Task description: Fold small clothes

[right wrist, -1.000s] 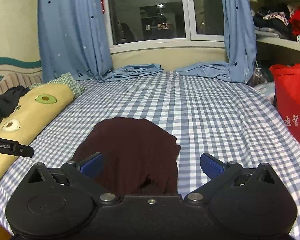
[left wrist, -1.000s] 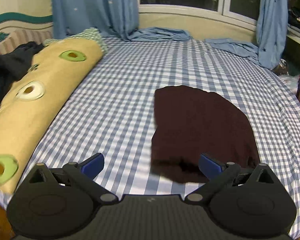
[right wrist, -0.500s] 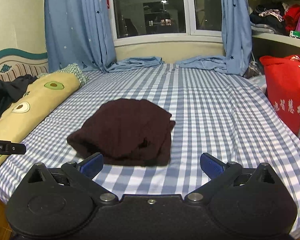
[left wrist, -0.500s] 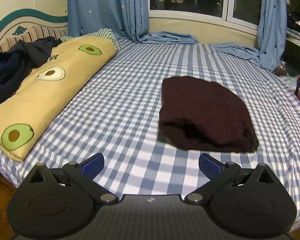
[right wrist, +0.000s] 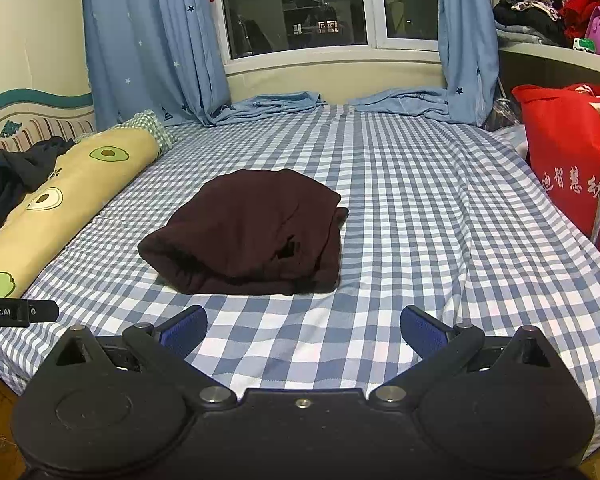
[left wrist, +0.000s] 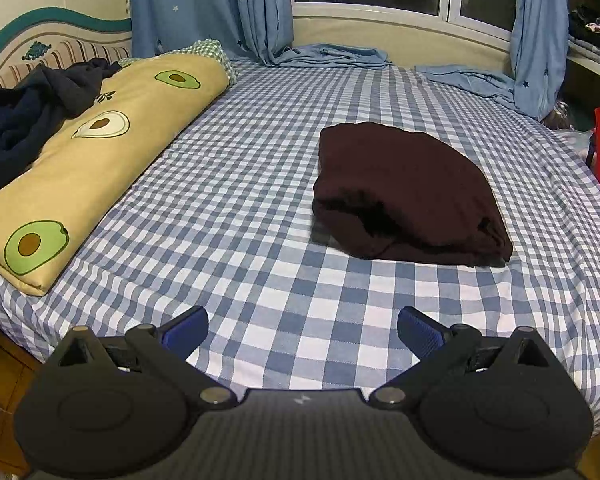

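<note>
1. Left wrist view: showing the left tongs (left wrist: 302, 326) spread wide, gripping nothing, hovering over the near edge of the bed (left wrist: 240, 184).
2. Lying ahead and off to the right of those tongs: a dark maroon garment (left wrist: 408, 188), already folded into a thick bundle, resting flat on the checked sheet, well apart from the blue fingertips (left wrist: 186, 326).
3. Right wrist view: showing the right tongs (right wrist: 303, 325) spread wide too, gripping nothing, with the garment (right wrist: 252, 232) ahead and slightly left, near but not touching.
4. Sitting between the two tongs, judging by both views; looking a little nearer to the right pair, though hard to tell for sure.
5. Running its long axis roughly away from the tongs toward the window, the rolled, open-looking end pointing back at the tongs, the flatter edge pointing away.
6. Leaning along the left side of the bed, well apart from the bundle: a yellow avocado pillow (left wrist: 84, 160) with dark clothes (left wrist: 32, 116) heaped on its far end.
7. Looking finished for this piece; probably reaching next for the dark heap, nearer the left pair.
</note>
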{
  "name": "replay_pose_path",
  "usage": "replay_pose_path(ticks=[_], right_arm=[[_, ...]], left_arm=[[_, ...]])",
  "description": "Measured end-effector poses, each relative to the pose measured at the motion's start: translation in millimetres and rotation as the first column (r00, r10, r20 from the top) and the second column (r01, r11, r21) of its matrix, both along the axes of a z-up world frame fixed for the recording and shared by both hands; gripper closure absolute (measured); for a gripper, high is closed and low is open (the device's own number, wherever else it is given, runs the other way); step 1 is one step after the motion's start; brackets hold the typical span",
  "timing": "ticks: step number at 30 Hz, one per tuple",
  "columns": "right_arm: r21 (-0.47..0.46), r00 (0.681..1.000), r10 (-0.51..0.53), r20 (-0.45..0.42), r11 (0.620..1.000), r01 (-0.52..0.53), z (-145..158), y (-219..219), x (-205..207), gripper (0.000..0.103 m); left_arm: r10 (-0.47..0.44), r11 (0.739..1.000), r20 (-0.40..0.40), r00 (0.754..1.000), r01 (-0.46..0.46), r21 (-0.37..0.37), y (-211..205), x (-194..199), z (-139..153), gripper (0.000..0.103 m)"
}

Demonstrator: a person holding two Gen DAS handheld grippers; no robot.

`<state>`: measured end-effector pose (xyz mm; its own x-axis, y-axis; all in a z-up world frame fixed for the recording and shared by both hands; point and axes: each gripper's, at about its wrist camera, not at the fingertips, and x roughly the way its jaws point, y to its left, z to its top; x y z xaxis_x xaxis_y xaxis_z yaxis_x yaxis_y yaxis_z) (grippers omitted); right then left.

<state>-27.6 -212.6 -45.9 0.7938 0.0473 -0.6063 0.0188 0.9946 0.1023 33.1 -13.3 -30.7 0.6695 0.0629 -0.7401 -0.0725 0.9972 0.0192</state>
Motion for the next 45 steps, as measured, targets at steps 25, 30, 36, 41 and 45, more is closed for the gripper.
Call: replay_pose_path(ticks=[25, 30, 36, 41, 45], right_arm=[[0.001, 1.0, -0.019, -0.011, 1.0, 0.019, -0.7, -1.3, 0.9, 0.0], [-0.002, 1.0, -0.019, -0.01, 1.0, 0.019, -1.0, -0.2, 0.9, 0.0], [-0.009, 1.0, -0.011, -0.008, 1.0, 0.01, -0.7, 2.4, 2.0, 0.0], [-0.008, 1.0, -0.013, -0.011, 1.0, 0.013, -1.1, 2.2, 2.5, 0.0], [-0.006, 1.0, -0.018, -0.015, 1.0, 0.017, -2.2, 1.4, 2.8, 0.0]], left_arm=[[0.009, 1.0, -0.004, 1.0, -0.009, -0.001, 4.7, -5.2, -0.3, 0.001], [0.008, 1.0, -0.003, 1.0, -0.008, -0.001, 4.7, -5.3, -0.9, 0.001], [0.01, 1.0, -0.003, 1.0, -0.01, -0.001, 4.2, -5.2, -1.2, 0.001], [0.008, 1.0, -0.007, 1.0, -0.008, -0.001, 6.2, -4.3, -1.2, 0.001], [0.01, 1.0, -0.007, 1.0, -0.01, -0.002, 4.8, -4.6, -1.2, 0.001]])
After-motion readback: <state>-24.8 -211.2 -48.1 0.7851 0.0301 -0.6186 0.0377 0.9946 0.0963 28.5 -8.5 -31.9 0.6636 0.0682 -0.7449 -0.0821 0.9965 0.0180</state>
